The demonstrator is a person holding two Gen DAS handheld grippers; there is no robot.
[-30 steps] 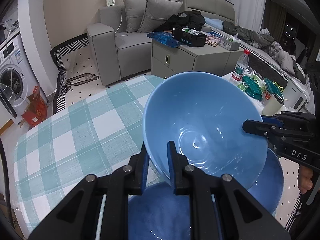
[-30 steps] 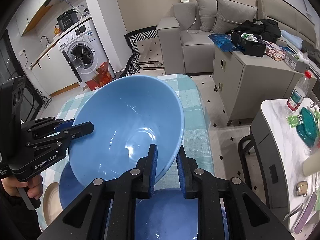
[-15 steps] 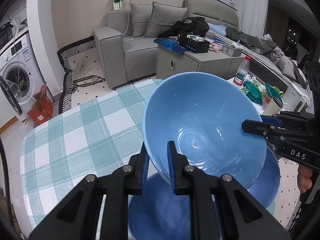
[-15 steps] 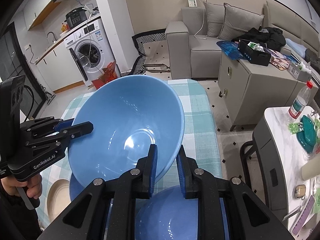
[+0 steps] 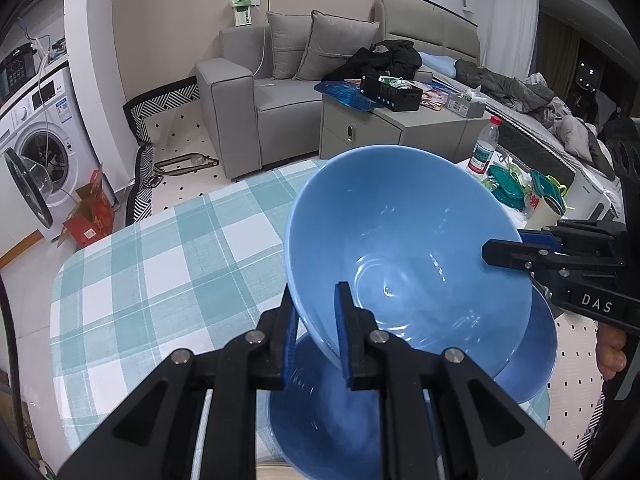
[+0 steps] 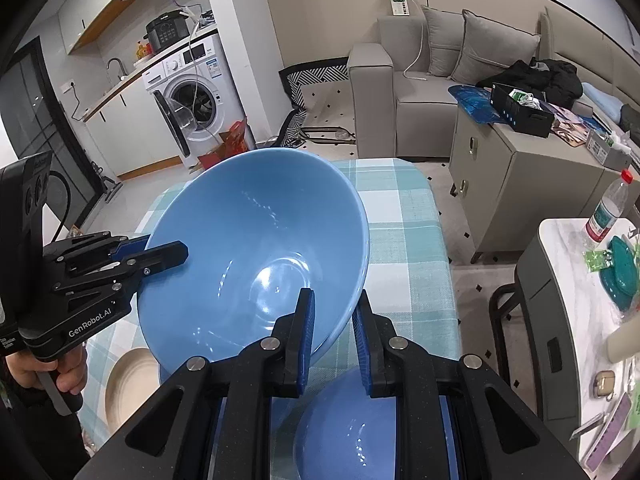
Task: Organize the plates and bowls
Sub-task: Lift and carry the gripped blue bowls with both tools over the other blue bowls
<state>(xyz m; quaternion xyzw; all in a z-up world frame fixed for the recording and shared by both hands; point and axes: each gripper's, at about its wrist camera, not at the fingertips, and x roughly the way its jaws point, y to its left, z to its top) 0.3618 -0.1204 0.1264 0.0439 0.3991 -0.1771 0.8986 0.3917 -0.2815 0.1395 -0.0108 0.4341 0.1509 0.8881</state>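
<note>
The left tool [image 5: 316, 334] is clamped tight on the near rim of a large blue bowl [image 5: 404, 248], one pad inside the wall and one outside. In the left wrist view the bowl hangs tilted above the bench [image 5: 160, 264], which wears a teal checked cloth, and the right tool [image 5: 516, 254] bites the opposite rim from the right side. Below the bowl sit more blue dishes: a second blue bowl [image 5: 332, 412] directly under the left tool and a blue plate [image 5: 536, 360] showing past the far edge.

From the right wrist view, the right tool [image 6: 332, 340] is likewise closed hard on the large blue bowl [image 6: 256, 248], its pads either side of the rim, while the left tool [image 6: 160, 254] grips the far edge at the left, a hand [image 6: 60, 372] wrapped round its handle. A beige dish [image 6: 128, 384] lies on the bench [image 6: 400, 240] beneath the bowl's left side, and another blue bowl [image 6: 360, 432] sits just under the right tool.

The step in hand looks like a two-handed carry of the large bowl clear of the other dishes. The next move probably calls for levelling it, choosing a spot or a matching stack, lowering both sides together, and letting go only once it rests steady.
</note>
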